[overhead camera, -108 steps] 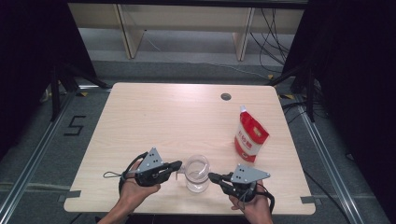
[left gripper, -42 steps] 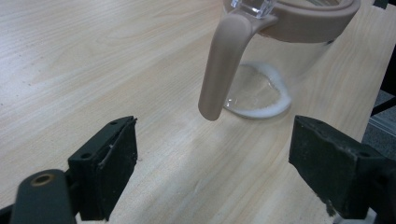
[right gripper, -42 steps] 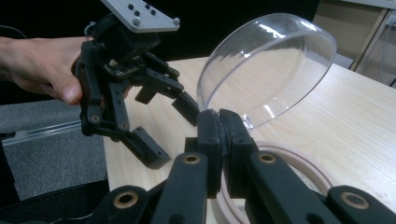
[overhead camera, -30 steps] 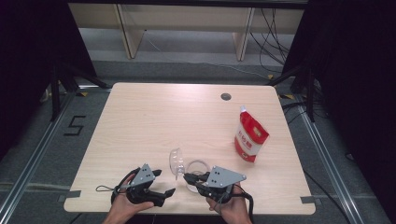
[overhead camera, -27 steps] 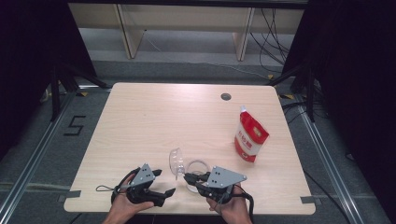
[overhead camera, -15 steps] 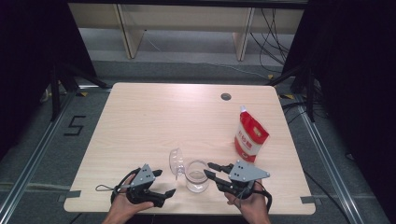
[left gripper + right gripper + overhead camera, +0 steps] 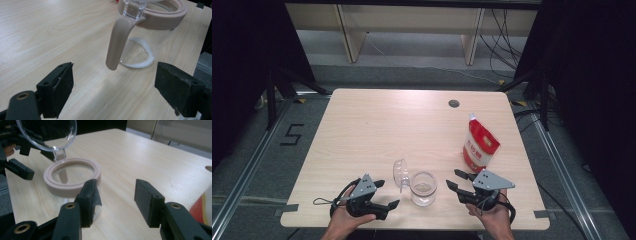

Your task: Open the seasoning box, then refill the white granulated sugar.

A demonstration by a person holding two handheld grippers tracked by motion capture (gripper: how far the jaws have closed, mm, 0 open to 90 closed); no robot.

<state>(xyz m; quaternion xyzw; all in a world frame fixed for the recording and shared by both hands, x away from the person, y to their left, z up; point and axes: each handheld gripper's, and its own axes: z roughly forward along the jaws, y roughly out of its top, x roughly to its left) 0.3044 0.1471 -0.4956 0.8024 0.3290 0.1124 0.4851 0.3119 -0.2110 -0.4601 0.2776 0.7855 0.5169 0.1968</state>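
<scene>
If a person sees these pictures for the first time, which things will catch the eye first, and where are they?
Near the table's front edge stands a clear glass jar with a beige rim, its round transparent lid flipped open and standing up on the left side. The left gripper and the right gripper flank the jar, both with jaws open and nothing between them. Farther right, a red and white pouch stands upright.

Jar (image 7: pixel 423 187) between both hand-held grippers, pouch (image 7: pixel 480 145) behind right.
</scene>
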